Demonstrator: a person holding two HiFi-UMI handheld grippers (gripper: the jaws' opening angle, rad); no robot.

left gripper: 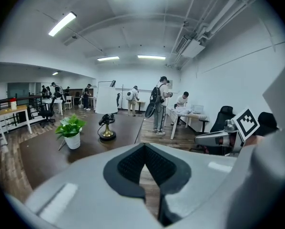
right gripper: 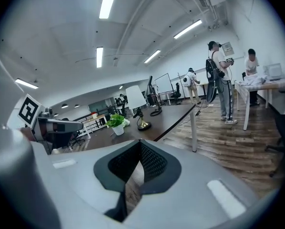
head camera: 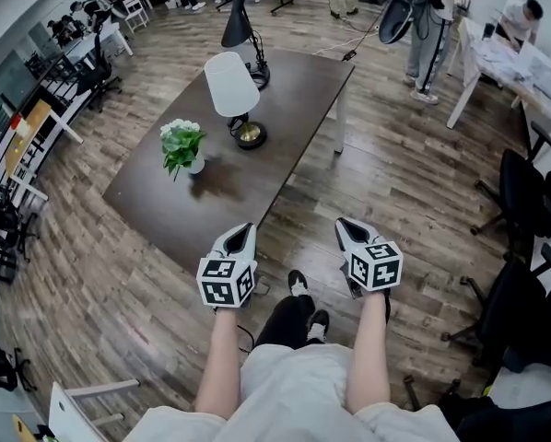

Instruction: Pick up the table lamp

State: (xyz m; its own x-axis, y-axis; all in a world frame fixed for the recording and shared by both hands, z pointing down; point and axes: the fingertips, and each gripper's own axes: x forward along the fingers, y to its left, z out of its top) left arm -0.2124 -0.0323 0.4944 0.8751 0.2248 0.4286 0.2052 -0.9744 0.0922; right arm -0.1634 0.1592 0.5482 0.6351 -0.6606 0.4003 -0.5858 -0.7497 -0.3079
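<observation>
Grippers, one in each of a person's hands, are held out side by side at the near corner of a dark table [head camera: 294, 109]. The left gripper [head camera: 248, 229] has its two jaws pressed together at the tips, with nothing between them. The right gripper [head camera: 342, 221] is the same: jaws closed on each other, empty.

The table lamp [head camera: 231, 83] stands upright near the middle of the table, well apart from both grippers and farther up the tabletop. It has a white shade and a round brass base. From the left gripper's own view it sits ahead and to the left of the jaws. From the right gripper's view it also lies ahead and slightly left.

Counted on the table are two lamps and one plant. The second is a black lamp [head camera: 239, 21] at the far end, beyond the white one. The potted plant [head camera: 181, 145] stands just left of the white lamp, nearer the grippers. Several people stand or sit around desks in the background.
</observation>
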